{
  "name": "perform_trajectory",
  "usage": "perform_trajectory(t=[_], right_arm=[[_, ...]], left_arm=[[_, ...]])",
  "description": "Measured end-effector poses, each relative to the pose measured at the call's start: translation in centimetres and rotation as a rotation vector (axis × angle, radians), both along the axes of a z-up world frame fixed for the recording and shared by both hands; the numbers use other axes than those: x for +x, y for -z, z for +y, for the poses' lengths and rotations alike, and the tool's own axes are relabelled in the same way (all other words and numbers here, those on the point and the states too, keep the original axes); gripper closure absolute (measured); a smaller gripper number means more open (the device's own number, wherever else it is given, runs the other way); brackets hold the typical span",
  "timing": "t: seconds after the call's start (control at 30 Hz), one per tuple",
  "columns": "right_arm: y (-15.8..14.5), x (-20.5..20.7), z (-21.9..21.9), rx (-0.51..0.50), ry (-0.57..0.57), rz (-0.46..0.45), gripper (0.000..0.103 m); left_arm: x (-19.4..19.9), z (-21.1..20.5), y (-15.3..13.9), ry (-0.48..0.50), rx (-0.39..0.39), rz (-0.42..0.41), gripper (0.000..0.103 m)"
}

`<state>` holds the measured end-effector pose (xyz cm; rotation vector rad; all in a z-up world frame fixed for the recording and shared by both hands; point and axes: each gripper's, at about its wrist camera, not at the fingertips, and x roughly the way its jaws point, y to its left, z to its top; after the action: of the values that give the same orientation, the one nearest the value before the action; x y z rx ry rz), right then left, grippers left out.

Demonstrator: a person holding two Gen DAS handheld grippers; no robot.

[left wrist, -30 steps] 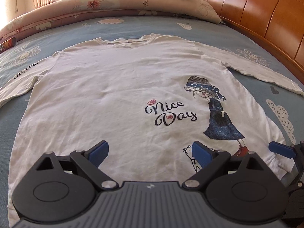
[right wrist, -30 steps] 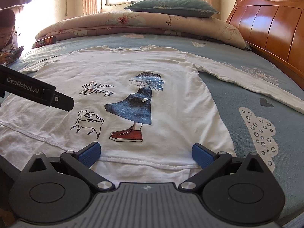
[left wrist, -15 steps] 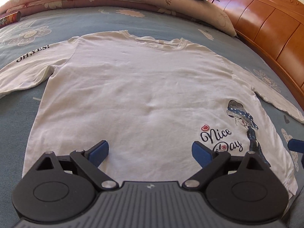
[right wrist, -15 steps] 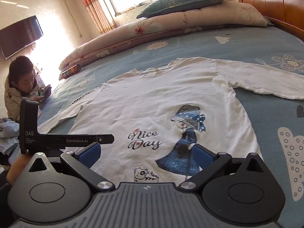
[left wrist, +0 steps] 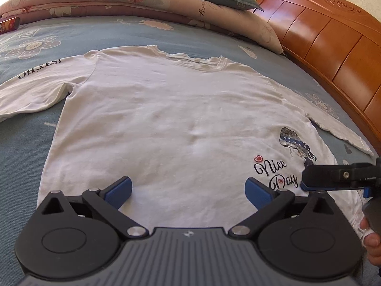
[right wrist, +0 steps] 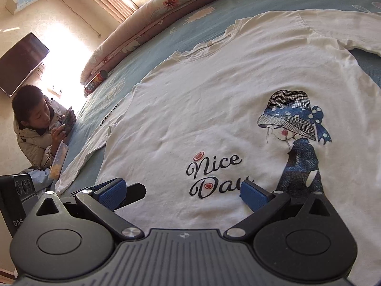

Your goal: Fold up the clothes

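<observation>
Both your tools slid left across the shirt (left wrist: 166,124)

Left tool (left wrist: 189,190) still opening, right tool (right wrist: 182,191) wide open, both empty; shirt flat on bed (left wrist: 100,35).

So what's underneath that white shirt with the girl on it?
The white shirt lies spread flat on a blue flowered bedsheet, which shows all around it. The stretch of sheet directly beneath the shirt is covered, so anything there can't be seen.

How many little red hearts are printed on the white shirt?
2. On the white long-sleeved shirt, one red heart sits above the N of "Nice", and another red heart sits inside the D of "Day". Shirt parts behind the grippers could hide more.
</observation>
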<state>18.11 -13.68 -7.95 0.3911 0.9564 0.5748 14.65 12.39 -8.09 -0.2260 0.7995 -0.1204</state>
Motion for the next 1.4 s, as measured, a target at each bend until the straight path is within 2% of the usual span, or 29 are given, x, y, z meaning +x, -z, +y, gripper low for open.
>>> perform_trajectory(t=[0.17,0.23,0.4,0.57,0.6,0.67,0.77,0.9,1.03,1.17,1.27,1.4], right_arm=[[0.2,-4.2,-4.4,-0.089,0.047,-0.071,0.000],[0.3,-5.8,-5.3,-0.161,0.058,-0.099,0.000],[-0.7,-7.1,-4.6,-0.286,0.046,-0.163,0.000],[-3.1,-2.9,-3.2,-0.154,0.019,-0.222,0.000],[-3.1,-1.6,-2.9,-0.126,0.021,-0.215,0.000],[-2.0,1.1,-2.6,-0.082,0.036,-0.143,0.000],[-0.1,2.5,-3.7,-0.111,0.100,-0.074,0.000],[0.6,0.2,-8.4,-0.105,0.200,-0.116,0.000],[0.4,-1.5,-12.0,-0.097,0.243,-0.133,0.000],[-1.5,0.0,-12.0,-0.050,0.276,-0.170,0.000],[-2.2,3.0,-10.3,0.009,0.226,-0.193,0.000],[-0.5,7.3,-8.1,-0.051,0.178,-0.142,0.000]], left_arm=[[0.1,-0.6,0.1,-0.006,0.035,0.003,0.001],[0.1,-0.9,0.1,-0.006,0.060,0.006,0.001],[-0.1,-1.6,-0.2,-0.016,0.103,0.008,0.001],[0.1,-1.8,0.0,-0.018,0.134,0.013,0.001],[0.1,-1.8,0.1,-0.017,0.136,0.012,0.001],[0.1,-1.8,0.1,-0.015,0.137,0.009,0.001],[0.0,-1.6,0.1,-0.011,0.132,0.006,0.001],[0.0,-1.5,0.0,-0.020,0.122,0.010,0.001],[0.2,-1.8,0.0,-0.030,0.139,0.015,0.001],[0.3,-2.1,0.1,-0.038,0.150,0.013,0.001],[0.4,-2.1,0.2,-0.038,0.158,0.010,0.001],[0.5,-2.0,0.3,-0.029,0.163,0.008,0.001]])
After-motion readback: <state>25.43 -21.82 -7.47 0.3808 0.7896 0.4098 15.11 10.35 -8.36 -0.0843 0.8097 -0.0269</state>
